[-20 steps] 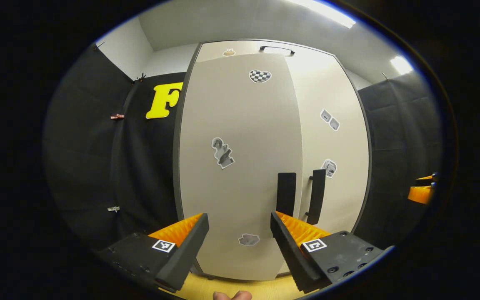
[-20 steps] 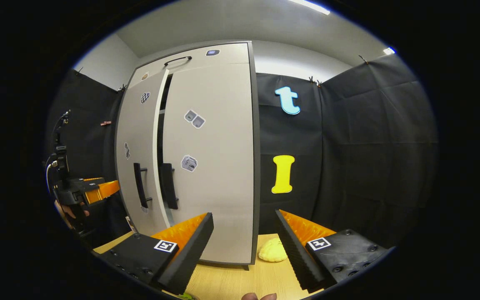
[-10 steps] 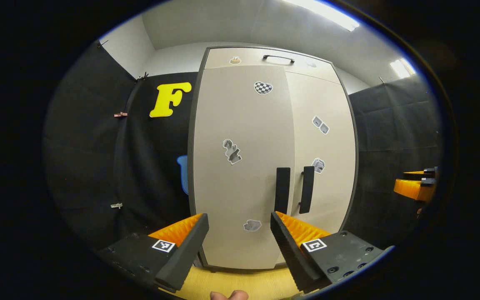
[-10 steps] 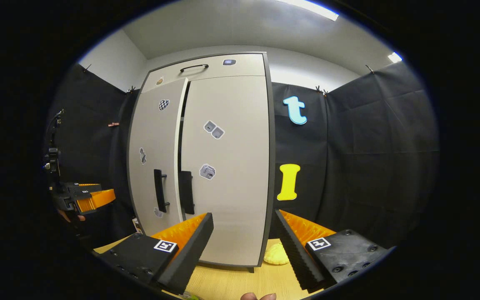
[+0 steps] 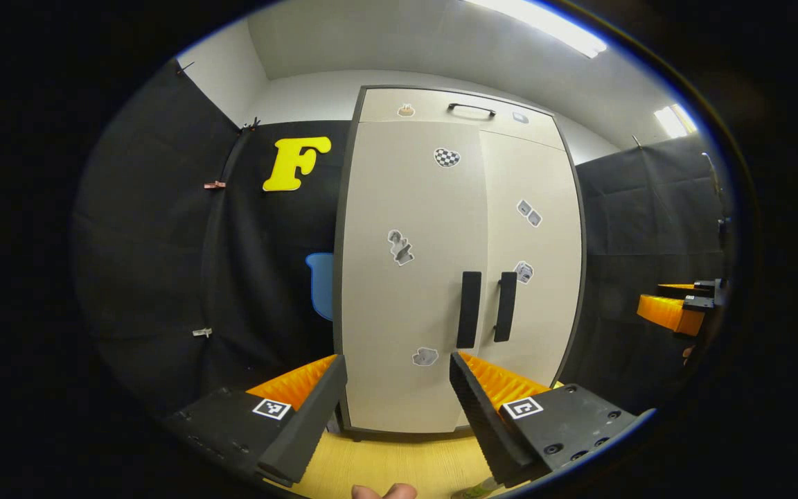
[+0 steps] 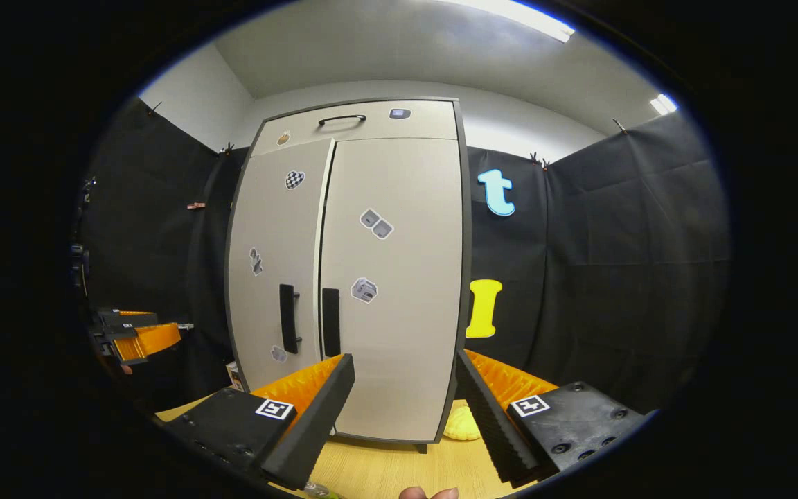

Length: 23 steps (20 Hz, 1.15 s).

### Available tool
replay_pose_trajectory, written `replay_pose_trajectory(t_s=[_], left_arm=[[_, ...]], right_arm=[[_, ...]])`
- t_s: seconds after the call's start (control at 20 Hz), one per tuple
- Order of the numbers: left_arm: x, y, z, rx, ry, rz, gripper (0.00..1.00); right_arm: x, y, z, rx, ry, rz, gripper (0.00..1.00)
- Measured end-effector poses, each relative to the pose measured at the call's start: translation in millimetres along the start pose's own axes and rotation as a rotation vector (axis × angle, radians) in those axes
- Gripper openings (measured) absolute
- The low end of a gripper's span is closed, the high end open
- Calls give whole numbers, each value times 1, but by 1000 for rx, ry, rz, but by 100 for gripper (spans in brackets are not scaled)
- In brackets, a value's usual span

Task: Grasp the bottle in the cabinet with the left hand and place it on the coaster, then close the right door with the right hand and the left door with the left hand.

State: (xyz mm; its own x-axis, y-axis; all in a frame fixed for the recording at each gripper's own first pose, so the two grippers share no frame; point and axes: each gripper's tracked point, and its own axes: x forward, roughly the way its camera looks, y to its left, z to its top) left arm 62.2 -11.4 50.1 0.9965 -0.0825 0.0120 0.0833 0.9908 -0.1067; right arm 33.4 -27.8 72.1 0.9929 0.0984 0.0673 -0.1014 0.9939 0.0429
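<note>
open desk (image 5: 385,463) is seen between the shut cabinet (image 5: 409,291) ahead and the left claw (image 5: 397,409) and right claw (image 6: 404,409), both spread wide, nothing held.

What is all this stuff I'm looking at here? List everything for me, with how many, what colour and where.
Cabinet: one, pale beige with a dark frame, standing on the table against the booth's wall.
Doors: two, beige, left door and right door, both shut.
Door handles: two, black, upright, side by side at the doors' meeting edges.
Top handle: one, black, on the panel above the doors.
Stickers: several, grey or chequered, scattered on the doors.
Table: one, light wood, under the cabinet.
Yellow lumpy thing: one, on the table at the cabinet's right foot.
Ceiling lights: white strips overhead.
Left tongs: one pair, open, empty.
Right tongs: one pair, open, empty.
</note>
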Motion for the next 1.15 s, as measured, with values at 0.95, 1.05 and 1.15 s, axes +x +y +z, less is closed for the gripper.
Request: replay_pose_trajectory(t_s=[0.95, 1.05, 1.15], left_arm=[[-16, 5, -1, 13, -4, 23, 95], [-16, 6, -1, 12, -4, 25, 95], [-16, 8, -2, 11, -2, 32, 95]], right_arm=[[-10, 6, -5, -5, 18, 7, 97], [-9, 7, -4, -6, 16, 8, 97], [-9, 8, -4, -7, 15, 10, 97]])
